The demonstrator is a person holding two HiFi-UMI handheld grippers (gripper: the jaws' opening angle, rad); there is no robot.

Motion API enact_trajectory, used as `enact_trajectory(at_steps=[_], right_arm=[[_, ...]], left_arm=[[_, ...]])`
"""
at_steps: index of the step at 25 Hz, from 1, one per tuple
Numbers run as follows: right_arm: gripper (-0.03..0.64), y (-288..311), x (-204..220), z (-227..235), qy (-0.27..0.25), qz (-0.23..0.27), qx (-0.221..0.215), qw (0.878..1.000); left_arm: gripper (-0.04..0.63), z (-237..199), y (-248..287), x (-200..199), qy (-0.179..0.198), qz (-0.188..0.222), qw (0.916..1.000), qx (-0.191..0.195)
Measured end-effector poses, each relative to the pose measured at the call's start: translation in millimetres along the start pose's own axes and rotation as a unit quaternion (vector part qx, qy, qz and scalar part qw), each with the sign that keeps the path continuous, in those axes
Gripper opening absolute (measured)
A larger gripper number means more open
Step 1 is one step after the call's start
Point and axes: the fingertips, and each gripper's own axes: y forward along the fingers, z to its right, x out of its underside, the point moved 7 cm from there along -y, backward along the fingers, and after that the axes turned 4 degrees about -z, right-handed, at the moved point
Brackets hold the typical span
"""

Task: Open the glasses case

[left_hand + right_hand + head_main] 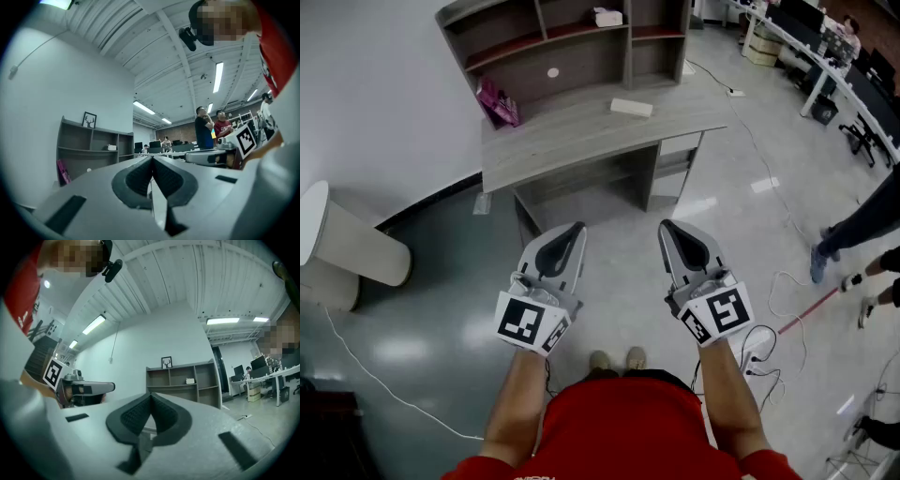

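A pale flat case (pixel 631 107) lies on the grey desk (pixel 572 141) far ahead of me, out of reach of both grippers. In the head view my left gripper (pixel 573 229) and my right gripper (pixel 667 226) are held side by side above the floor, both pointing toward the desk. Each is shut with nothing between its jaws. The left gripper view shows its dark pads (pixel 140 177) pressed together, with the right gripper (pixel 213 157) beside it. The right gripper view shows its pads (pixel 161 414) closed as well, with the left gripper (pixel 86 389) at the left.
The desk carries a shelf unit (pixel 562 37) with a white box (pixel 607 17) on it, and a pink bag (pixel 499 103) stands at its left end. A white rounded stand (pixel 347 246) is at the left. Cables (pixel 764 352) lie on the floor; people (pixel 853 230) are at the right.
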Motion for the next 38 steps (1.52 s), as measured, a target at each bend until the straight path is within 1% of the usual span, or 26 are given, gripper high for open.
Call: enact_trajectory(at_steps=[6,13,16,22,25,29,35,38], right_arm=[[0.003,-8,2,16,0.017,0.011,0.0,1.0],[0.003,-18,5,43,0.023,0.02,-0.007,1.0],[0.003,-18,9,59,0.019,0.019,-0.009,1.0],[0.003,-5,11,91,0.014,0.016,-0.007,1.0],[0.003,15,16,107,0.012,0.015,-0.006,1.0],[0.003,53,27,129,0.004,0.007,-0.007,1.0],[0.003,127,32,173,-0.01,-0.008,0.0,1.0],[0.003,175,36,194,-0.019,-0.017,-0.002,1.0]], left_arm=[[0.008,9,11,1,0.0,-0.003,1.0,0.0],[0.008,23,34,1,0.008,-0.009,0.9999,-0.006],[0.008,27,47,5,0.011,-0.013,0.9998,-0.008],[0.008,20,79,11,0.006,-0.016,0.9998,-0.013],[0.008,6,102,18,0.005,-0.014,0.9998,-0.011],[0.008,-26,139,34,-0.007,-0.012,0.9998,-0.013],[0.008,-86,211,51,-0.021,-0.006,0.9998,-0.004],[0.008,-124,249,62,-0.018,-0.009,0.9998,0.002]])
